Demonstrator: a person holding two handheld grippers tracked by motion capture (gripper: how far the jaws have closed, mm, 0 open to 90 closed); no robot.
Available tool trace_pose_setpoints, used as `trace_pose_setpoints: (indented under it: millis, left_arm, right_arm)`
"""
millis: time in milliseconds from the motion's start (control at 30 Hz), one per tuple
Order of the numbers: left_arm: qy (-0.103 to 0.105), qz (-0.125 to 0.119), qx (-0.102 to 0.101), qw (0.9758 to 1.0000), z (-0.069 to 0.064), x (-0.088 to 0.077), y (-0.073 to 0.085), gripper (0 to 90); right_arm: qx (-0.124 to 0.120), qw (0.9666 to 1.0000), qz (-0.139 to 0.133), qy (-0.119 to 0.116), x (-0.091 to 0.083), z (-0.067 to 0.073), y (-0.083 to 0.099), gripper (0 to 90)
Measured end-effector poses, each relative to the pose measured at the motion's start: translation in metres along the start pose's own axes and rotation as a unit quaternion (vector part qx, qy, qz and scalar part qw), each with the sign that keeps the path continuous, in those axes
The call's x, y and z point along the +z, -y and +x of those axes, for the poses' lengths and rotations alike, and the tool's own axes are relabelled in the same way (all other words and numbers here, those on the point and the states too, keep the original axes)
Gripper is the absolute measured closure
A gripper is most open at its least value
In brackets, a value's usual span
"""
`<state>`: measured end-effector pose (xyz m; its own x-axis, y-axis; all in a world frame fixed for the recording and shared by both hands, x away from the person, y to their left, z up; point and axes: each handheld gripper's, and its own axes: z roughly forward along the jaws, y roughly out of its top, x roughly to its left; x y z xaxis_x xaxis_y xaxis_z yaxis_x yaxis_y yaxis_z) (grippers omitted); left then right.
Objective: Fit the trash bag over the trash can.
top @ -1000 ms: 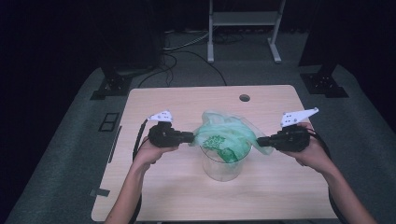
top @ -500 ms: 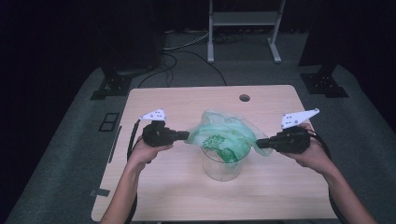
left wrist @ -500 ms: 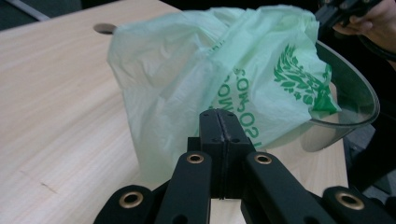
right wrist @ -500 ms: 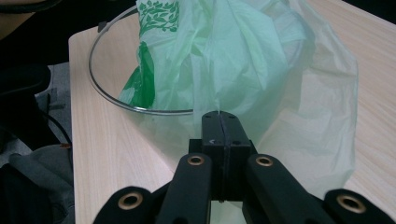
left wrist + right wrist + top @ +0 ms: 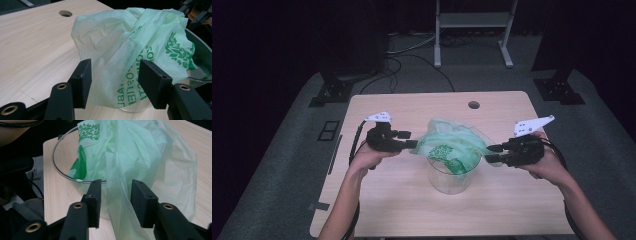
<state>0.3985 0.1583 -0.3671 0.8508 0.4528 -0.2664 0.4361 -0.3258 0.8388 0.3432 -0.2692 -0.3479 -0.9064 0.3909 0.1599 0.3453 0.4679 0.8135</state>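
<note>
A thin green printed plastic bag [image 5: 452,145] lies draped over a clear round container [image 5: 451,181] in the middle of the wooden table [image 5: 387,210]. My left gripper [image 5: 412,140] is at the bag's left edge. Its jaws have just been opening, and in the left gripper view [image 5: 115,65] the bag [image 5: 130,47] hangs loose between the fingers without being pressed. My right gripper [image 5: 489,153] is at the bag's right edge. Its jaws have just been opening too, and a fold of the bag [image 5: 135,152] hangs free in the gap of this gripper [image 5: 116,183], in front of the container's rim [image 5: 56,167].
A round cable hole [image 5: 473,105] sits near the table's far edge. Behind the table stand a white metal frame [image 5: 472,20] and two black stand bases [image 5: 332,92] [image 5: 559,90] on the grey floor. Bare tabletop lies in front of the container.
Both grippers were shut on the bag's edges and now stand open. The left hand drew a little to the left, stretching the bag; the right hand kept still.
</note>
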Motion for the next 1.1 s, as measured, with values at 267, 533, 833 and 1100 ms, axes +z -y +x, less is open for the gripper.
trace_pose_setpoints:
  millis: [267,533,833,1100]
  left_arm:
    - [0.018,0.011,-0.005,0.9998,0.007,0.006,0.0,50.9]
    - [0.036,0.027,0.004,0.999,0.011,0.016,0.003,78.8]
    - [0.06,-0.012,0.007,0.9981,0.002,0.002,0.008,90.0]
    - [0.087,-0.034,0.028,0.9952,-0.018,-0.015,0.014,90.0]
  right_arm:
    - [0.0,0.9999,0.012,0.002,0.005,-0.002,0.001,58.8]
    - [-0.002,0.9996,0.027,0.006,0.011,-0.003,0.001,77.0]
    - [-0.004,0.9999,0.013,0.004,0.003,0.001,0.004,90.0]
    - [-0.015,0.9998,0.002,-0.009,-0.005,0.012,0.007,90.0]
